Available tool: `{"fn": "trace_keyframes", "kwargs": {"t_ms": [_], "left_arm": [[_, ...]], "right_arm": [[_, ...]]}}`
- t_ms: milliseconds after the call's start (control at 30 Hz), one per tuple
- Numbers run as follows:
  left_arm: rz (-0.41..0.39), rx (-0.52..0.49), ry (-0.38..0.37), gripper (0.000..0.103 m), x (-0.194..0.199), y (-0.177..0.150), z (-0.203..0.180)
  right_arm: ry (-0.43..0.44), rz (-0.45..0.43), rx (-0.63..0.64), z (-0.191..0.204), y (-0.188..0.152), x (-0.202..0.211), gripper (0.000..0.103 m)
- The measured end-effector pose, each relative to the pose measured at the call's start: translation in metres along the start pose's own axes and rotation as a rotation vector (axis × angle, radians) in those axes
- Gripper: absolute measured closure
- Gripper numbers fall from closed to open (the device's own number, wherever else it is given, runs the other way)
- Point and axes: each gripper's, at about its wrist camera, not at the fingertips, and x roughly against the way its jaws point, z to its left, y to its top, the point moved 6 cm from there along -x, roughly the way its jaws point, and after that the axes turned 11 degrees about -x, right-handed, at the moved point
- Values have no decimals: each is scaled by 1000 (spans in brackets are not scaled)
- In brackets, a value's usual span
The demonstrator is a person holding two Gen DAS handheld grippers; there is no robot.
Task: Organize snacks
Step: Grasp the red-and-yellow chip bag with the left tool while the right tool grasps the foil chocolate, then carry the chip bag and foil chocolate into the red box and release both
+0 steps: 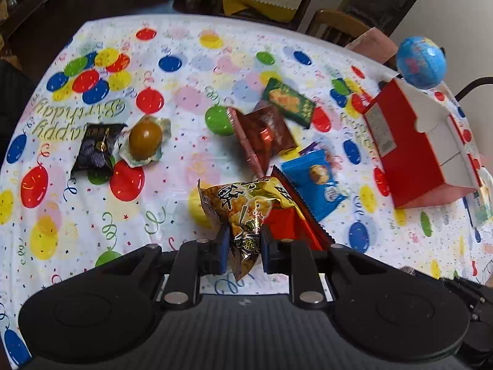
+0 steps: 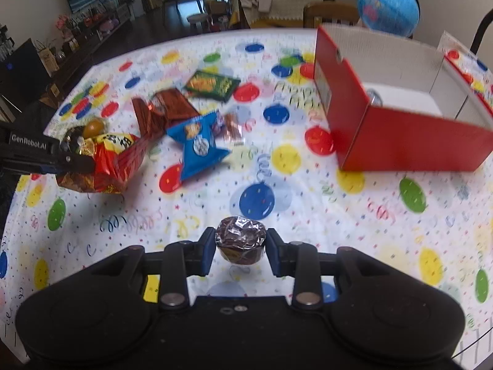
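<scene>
Now both grippers have something! The left gripper (image 1: 245,248) has its fingers clamped on the corner of a red-and-gold snack bag (image 1: 246,206), hanging just clear of the desk (image 1: 172,166) with its balloon birthday cloth. The right gripper (image 2: 240,251) has its fingers pinched on a small round foil-wrapped chocolate (image 2: 241,239), also off the cloth. Loose on the desk lie a blue cookie packet (image 2: 197,148), a brown wrapper (image 2: 168,109), a green packet (image 2: 212,84), a black packet (image 1: 97,151) and a sealed brown egg (image 1: 144,138). To the right stands the open red box (image 2: 400,141), white inside, with a blue globe (image 2: 388,6) behind it.
</scene>
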Motion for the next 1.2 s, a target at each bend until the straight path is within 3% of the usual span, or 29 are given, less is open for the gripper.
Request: {"fn": "trace_keyframes", "kwargs": {"t_ms": [600, 1200], "left_arm": [[-152, -96, -18, 83, 59, 55, -81], [-165, -210, -50, 83, 31, 107, -191]], "right_arm": [[43, -170, 29, -20, 74, 63, 70], [2, -245, 32, -96, 138, 77, 70]]}}
